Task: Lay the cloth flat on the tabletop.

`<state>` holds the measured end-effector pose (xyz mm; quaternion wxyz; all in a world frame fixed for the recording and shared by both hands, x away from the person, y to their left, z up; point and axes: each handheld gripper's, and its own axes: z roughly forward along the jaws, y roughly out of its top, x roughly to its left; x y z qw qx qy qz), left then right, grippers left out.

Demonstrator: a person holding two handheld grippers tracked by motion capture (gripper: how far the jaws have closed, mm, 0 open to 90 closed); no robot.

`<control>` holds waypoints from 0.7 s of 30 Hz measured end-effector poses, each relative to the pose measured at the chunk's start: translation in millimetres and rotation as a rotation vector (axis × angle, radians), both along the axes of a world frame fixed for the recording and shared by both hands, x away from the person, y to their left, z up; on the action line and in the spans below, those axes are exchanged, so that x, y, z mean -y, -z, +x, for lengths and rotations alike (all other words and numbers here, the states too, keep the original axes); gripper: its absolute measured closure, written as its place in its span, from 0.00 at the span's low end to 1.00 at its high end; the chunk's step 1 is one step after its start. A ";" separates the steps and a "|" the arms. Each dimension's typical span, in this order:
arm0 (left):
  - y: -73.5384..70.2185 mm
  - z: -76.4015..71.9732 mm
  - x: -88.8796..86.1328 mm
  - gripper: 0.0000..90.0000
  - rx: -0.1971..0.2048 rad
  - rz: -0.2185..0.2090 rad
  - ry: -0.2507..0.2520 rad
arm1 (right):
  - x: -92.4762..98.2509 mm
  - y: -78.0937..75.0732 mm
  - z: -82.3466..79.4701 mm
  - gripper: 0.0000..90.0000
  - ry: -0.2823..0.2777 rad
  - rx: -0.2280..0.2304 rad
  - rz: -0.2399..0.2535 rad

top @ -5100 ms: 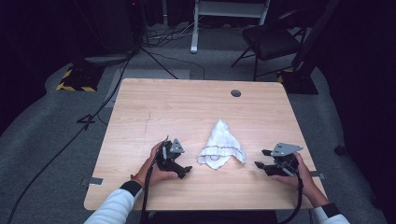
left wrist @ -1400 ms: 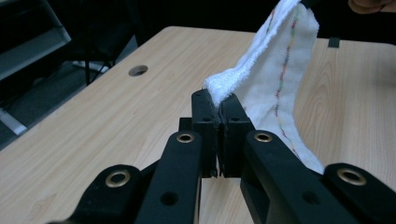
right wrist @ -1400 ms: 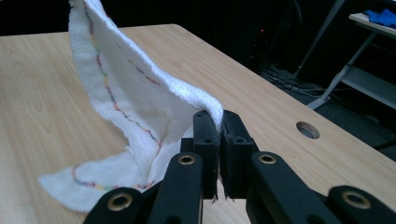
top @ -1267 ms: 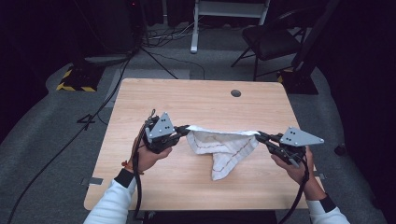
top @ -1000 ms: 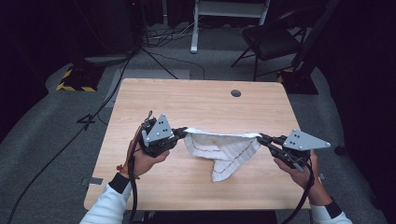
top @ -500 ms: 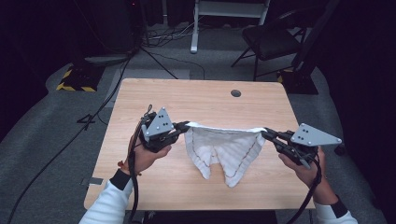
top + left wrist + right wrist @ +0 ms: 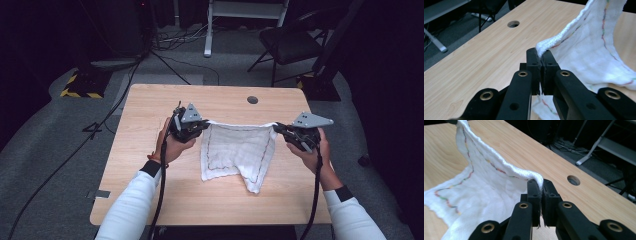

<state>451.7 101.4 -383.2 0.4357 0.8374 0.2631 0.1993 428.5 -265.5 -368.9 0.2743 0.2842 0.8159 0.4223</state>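
The white cloth (image 7: 237,152) hung stretched above the table's (image 7: 150,150) centre, its lower edge now draped on the wood, flatter than half a second earlier; the left gripper (image 7: 204,126), at nine o'clock, was clamped tight on one top corner; the right gripper (image 7: 278,128), at three o'clock, pinched the other; both hands had carried it lower and farther from the person.

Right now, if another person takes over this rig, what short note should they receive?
Left gripper: shut on one top corner of the white cloth.
Right gripper: shut on the other top corner.
Cloth: top edge stretched between both grippers, lower part lying on the wooden table.
Done: cloth picked up by two corners and spread open.
Left: probably lay it flat or fold it; one lower corner hangs uneven.
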 end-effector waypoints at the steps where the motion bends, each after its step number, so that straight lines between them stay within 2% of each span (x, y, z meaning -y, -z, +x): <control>1: 3.1 6.9 2.7 0.97 -0.005 0.004 -0.009 | -0.4 3.1 5.9 0.96 0.012 -0.004 -0.010; 4: 11.2 22.5 9.2 0.96 -0.007 0.033 -0.036 | -0.6 13.9 25.9 0.96 0.041 -0.017 -0.035; 6: 17.4 32.3 13.4 0.96 -0.014 0.056 -0.050 | -0.2 20.7 38.2 0.96 0.052 -0.048 -0.030; 8: 23.9 41.7 16.2 0.96 -0.033 0.056 -0.066 | -1.0 26.2 48.6 0.96 0.073 -0.050 -0.047; 10: 29.3 49.1 18.5 0.96 -0.024 0.073 -0.090 | -0.8 30.3 58.5 0.96 0.086 -0.064 -0.034; 11: 32.4 53.1 19.3 0.96 -0.036 0.068 -0.094 | -1.3 31.8 63.1 0.96 0.097 -0.072 -0.026; 13: 38.3 60.2 20.9 0.96 -0.041 0.092 -0.113 | -4.3 34.9 72.1 0.95 0.109 -0.067 -0.041; 15: 44.3 67.0 21.2 0.96 -0.055 0.097 -0.133 | -8.2 38.6 81.3 0.95 0.119 -0.067 -0.061; 19: 55.6 80.2 19.9 0.93 -0.079 0.118 -0.201 | -16.3 46.1 97.5 0.87 0.166 -0.064 -0.082; 21: 59.9 84.7 19.5 0.90 -0.088 0.129 -0.226 | -18.5 48.2 102.8 0.85 0.177 -0.076 -0.076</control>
